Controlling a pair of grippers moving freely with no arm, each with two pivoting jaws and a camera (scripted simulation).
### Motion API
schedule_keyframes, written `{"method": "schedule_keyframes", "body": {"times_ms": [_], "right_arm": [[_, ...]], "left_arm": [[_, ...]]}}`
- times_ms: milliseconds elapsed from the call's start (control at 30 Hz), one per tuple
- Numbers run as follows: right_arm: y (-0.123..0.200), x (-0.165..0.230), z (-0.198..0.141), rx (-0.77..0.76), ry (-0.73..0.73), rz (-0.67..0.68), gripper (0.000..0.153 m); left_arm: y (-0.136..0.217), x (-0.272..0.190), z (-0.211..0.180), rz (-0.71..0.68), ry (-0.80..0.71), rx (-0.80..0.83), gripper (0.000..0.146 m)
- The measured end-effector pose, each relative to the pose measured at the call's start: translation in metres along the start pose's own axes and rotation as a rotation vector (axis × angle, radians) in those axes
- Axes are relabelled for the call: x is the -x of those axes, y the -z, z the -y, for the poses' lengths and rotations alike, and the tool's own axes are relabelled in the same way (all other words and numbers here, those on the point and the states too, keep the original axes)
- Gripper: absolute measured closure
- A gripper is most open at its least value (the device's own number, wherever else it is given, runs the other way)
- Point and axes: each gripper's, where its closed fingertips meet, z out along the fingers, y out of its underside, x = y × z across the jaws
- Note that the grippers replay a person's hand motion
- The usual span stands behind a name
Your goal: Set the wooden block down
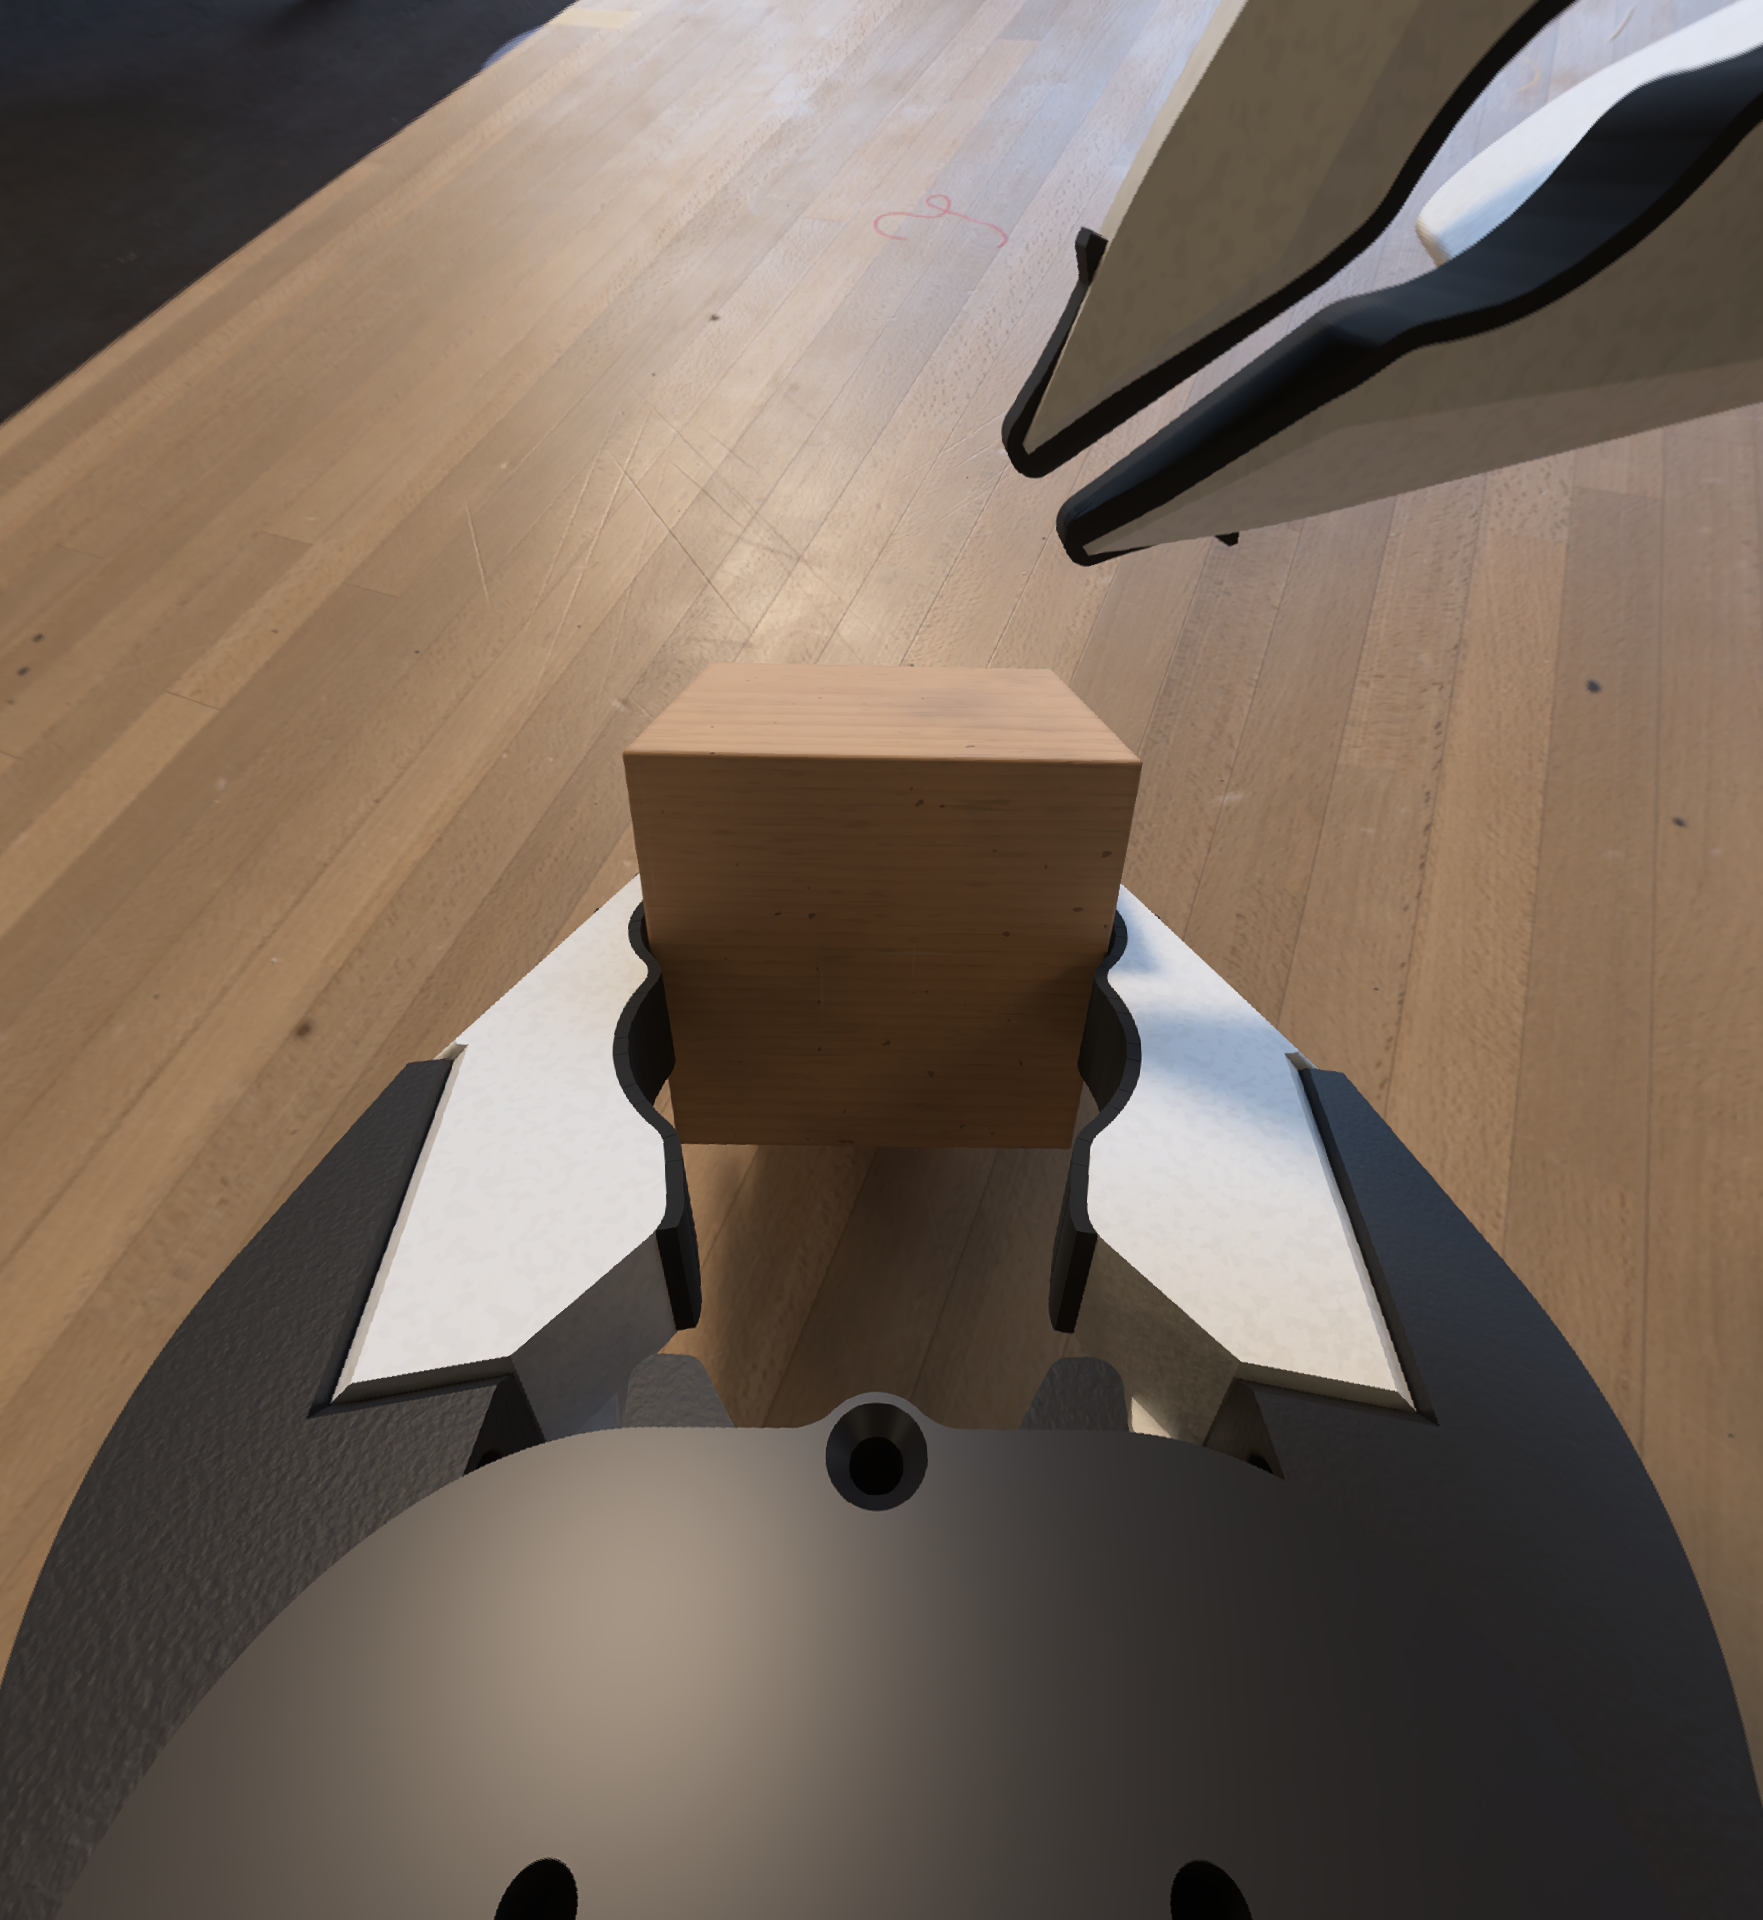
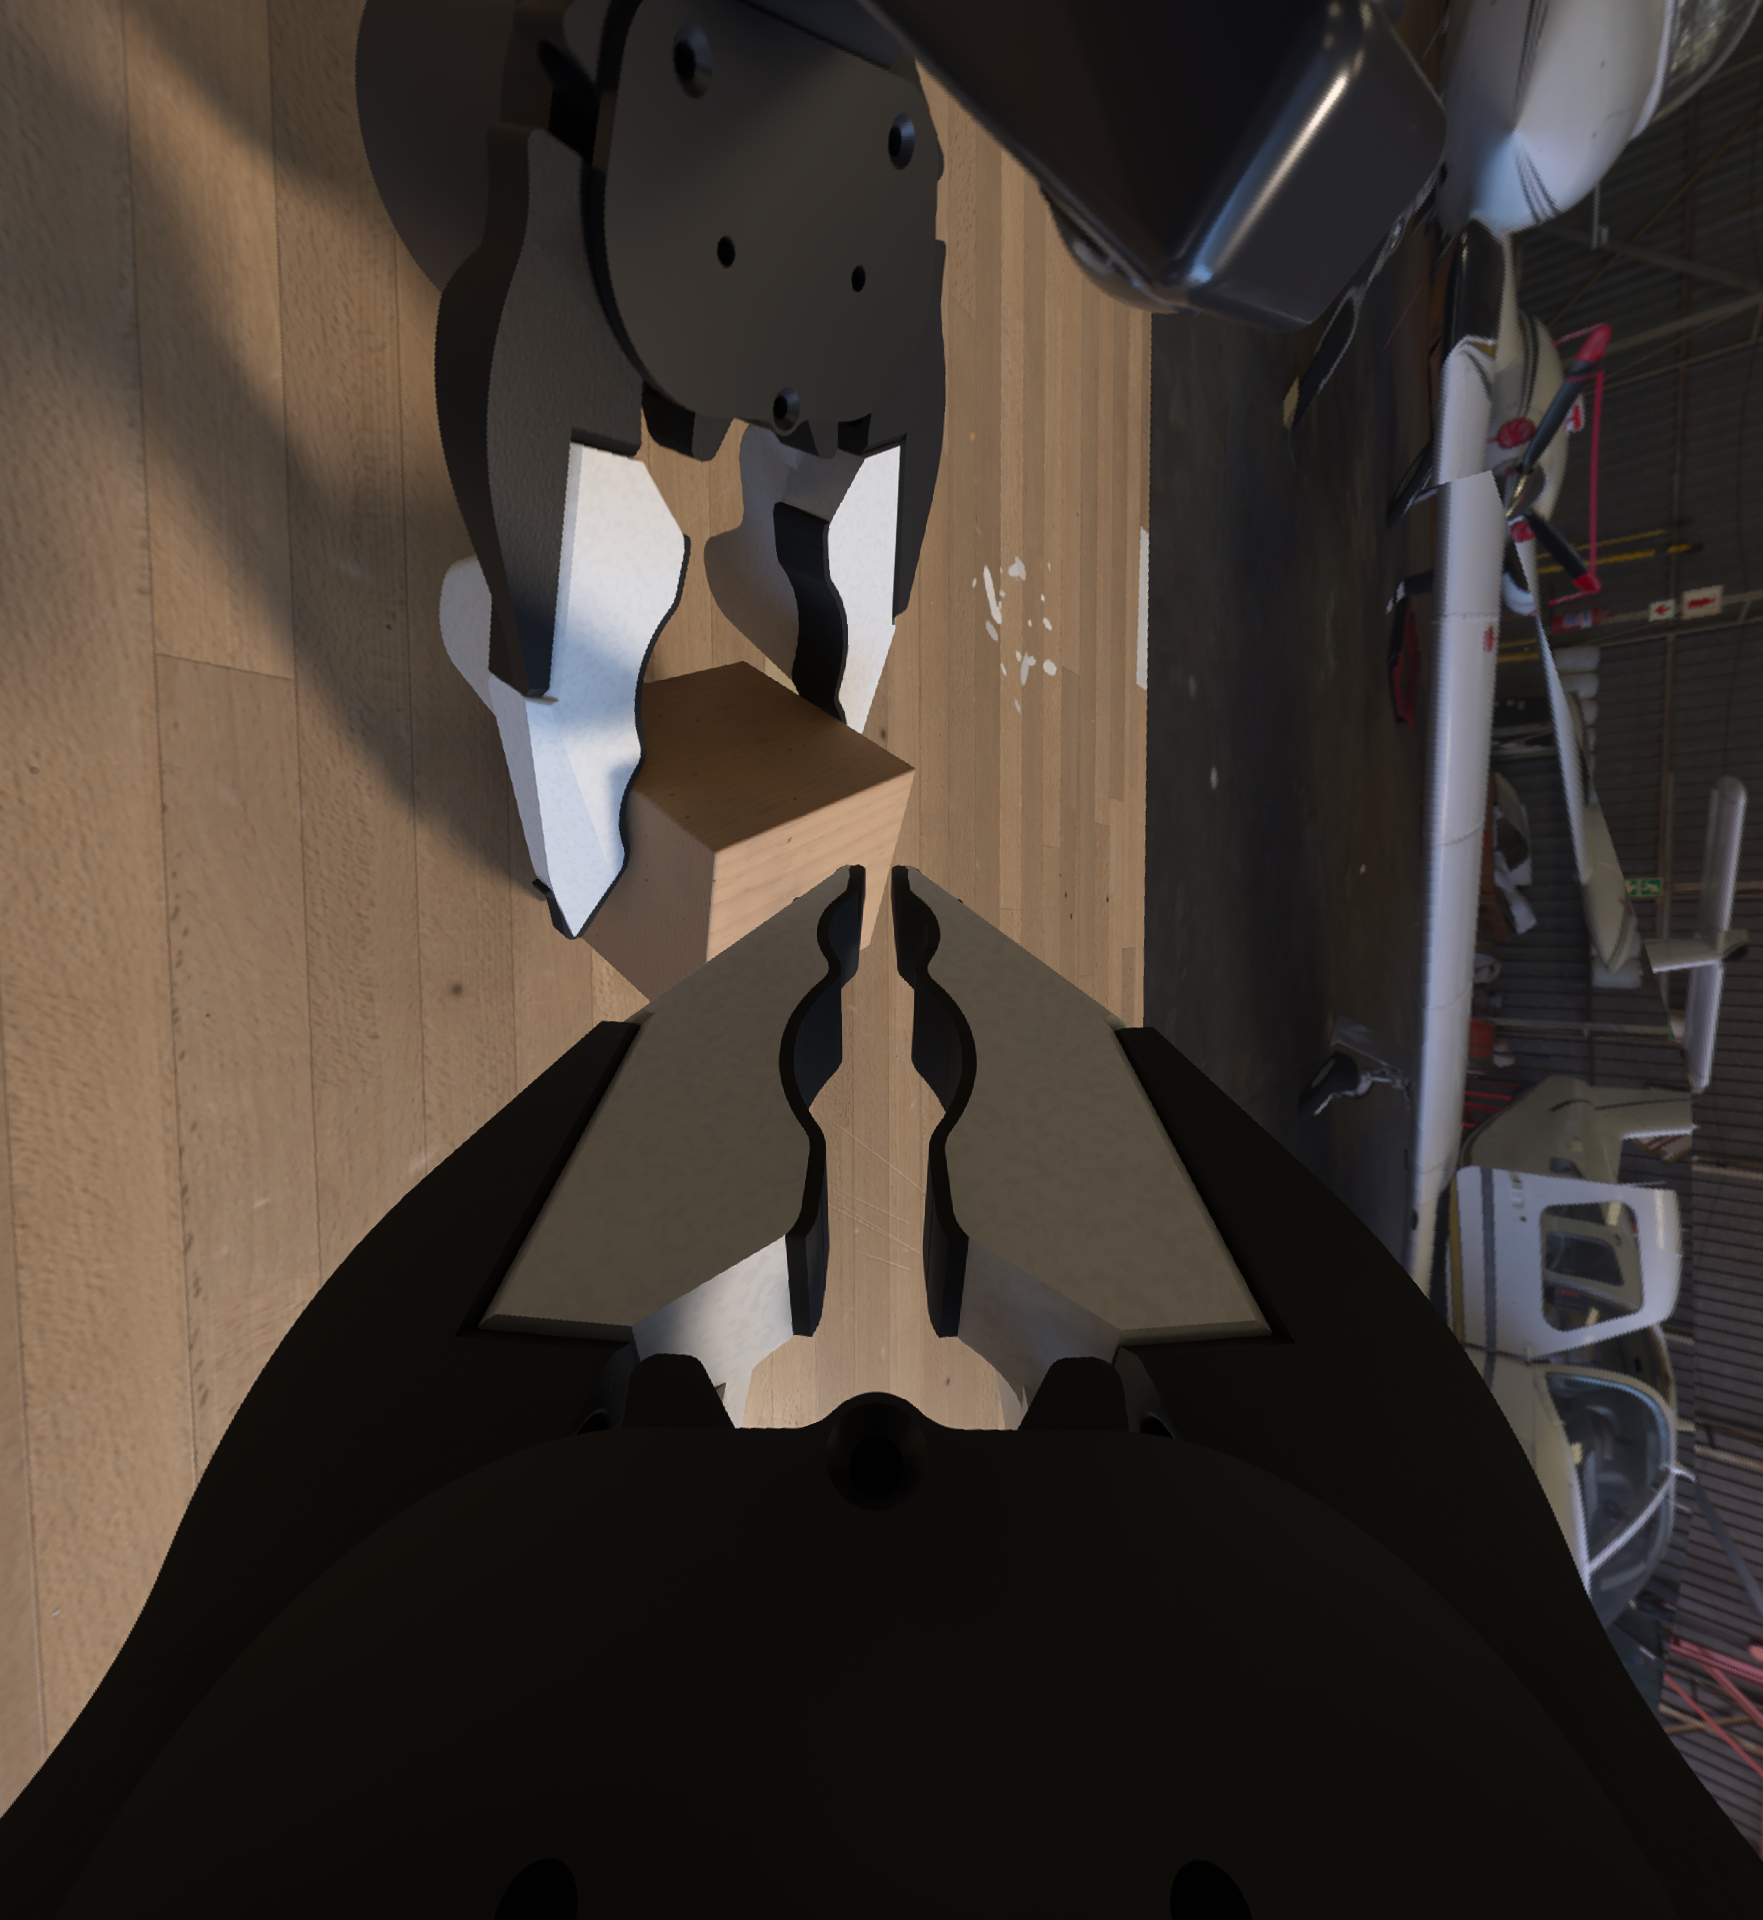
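Wooden tabletop [image 1: 337,623] lies under the left tongs [image 1: 877,997], which pinch the wooden block [image 1: 877,904] between their fingers, while the right tongs [image 2: 878,883], nearly pressed together and empty, hover just beside it and could knock it askew on release.

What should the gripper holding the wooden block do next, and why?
Probably lower a little more before letting go. The left gripper is shut on the wooden block, and table shows beneath the block's bottom edge, so it seems to be off the wood. The right gripper is nearly shut, empty, close by.
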Motion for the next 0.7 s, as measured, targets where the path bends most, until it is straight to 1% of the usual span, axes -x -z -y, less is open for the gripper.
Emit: {"method": "schedule_keyframes", "body": {"times_ms": [67,167,467,567,667,700], "right_arm": [[0.001,-0.002,0.002,-0.008,-0.014,0.002,0.148],[0.003,-0.005,0.003,-0.015,-0.018,-0.011,0.148],[0.003,-0.006,0.004,-0.011,-0.034,-0.013,0.149],[0.003,-0.004,-0.004,-0.004,-0.054,0.016,0.145],[0.008,-0.004,-0.028,0.065,-0.041,0.031,0.14],[0.01,-0.005,-0.031,0.05,-0.04,0.028,0.139]], "left_arm": [[0.0,0.001,0.001,0.012,-0.018,-0.005,0.066],[0.001,0.0,0.003,0.001,-0.007,-0.016,0.066],[0.001,0.0,0.0,0.013,-0.026,0.008,0.066],[-0.001,-0.004,-0.001,-0.007,-0.003,0.012,0.066],[0.0,-0.005,-0.001,-0.02,-0.002,0.009,0.066],[0.0,-0.006,-0.001,-0.023,-0.009,0.007,0.066]]}}
